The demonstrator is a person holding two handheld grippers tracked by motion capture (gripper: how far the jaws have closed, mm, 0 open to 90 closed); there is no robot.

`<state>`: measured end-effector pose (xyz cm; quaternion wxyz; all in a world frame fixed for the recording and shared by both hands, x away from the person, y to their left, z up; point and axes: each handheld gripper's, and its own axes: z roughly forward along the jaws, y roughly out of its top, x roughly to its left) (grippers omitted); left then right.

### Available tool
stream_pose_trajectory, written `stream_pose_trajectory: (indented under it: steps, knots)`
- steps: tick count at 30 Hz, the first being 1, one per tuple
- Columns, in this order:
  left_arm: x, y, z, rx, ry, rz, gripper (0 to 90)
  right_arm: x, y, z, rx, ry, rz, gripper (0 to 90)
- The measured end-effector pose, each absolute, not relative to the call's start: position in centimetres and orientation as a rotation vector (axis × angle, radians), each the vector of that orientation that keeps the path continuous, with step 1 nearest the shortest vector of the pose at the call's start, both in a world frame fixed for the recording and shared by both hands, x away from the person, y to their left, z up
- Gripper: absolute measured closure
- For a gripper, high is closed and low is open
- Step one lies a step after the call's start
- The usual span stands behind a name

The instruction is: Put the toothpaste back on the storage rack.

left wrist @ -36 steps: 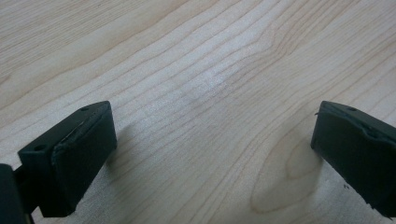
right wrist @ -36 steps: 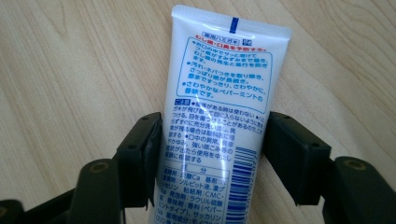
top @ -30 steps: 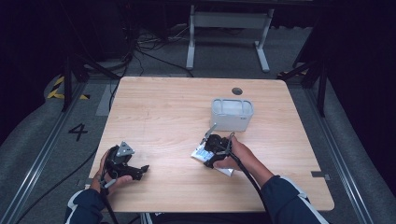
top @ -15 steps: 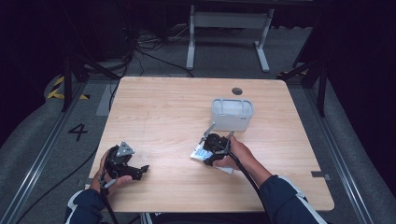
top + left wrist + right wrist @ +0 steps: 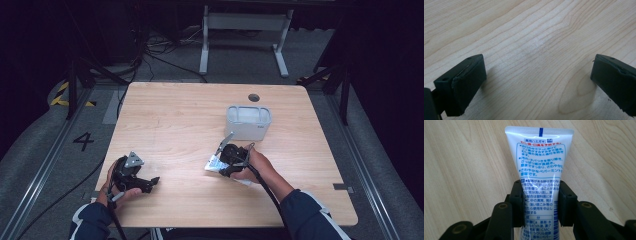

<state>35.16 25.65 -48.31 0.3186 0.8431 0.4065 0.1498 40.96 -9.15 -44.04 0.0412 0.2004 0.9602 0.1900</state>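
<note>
The white tube [image 5: 539,170] is clamped across its printed body by the right tongs [image 5: 539,203], whose jaws have just been closing on it; its crimped end points away, flat on the worktop [image 5: 170,120] just before the grey bin [image 5: 248,121], presumably its destination. The left tongs [image 5: 536,82] rest open and empty.

Open tabletop [image 5: 170,125] left of the plastic bin [image 5: 248,121].
</note>
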Motion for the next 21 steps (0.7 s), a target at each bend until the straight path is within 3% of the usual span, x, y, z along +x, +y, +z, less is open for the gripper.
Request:
stream_pose_trajectory:
  steps: [21]
  knots:
    - [35.1,25.6,-48.3,2.217,1.071,0.391,0.5,39.6,-13.5,-41.6,0.595,2.847,0.898,65.2]
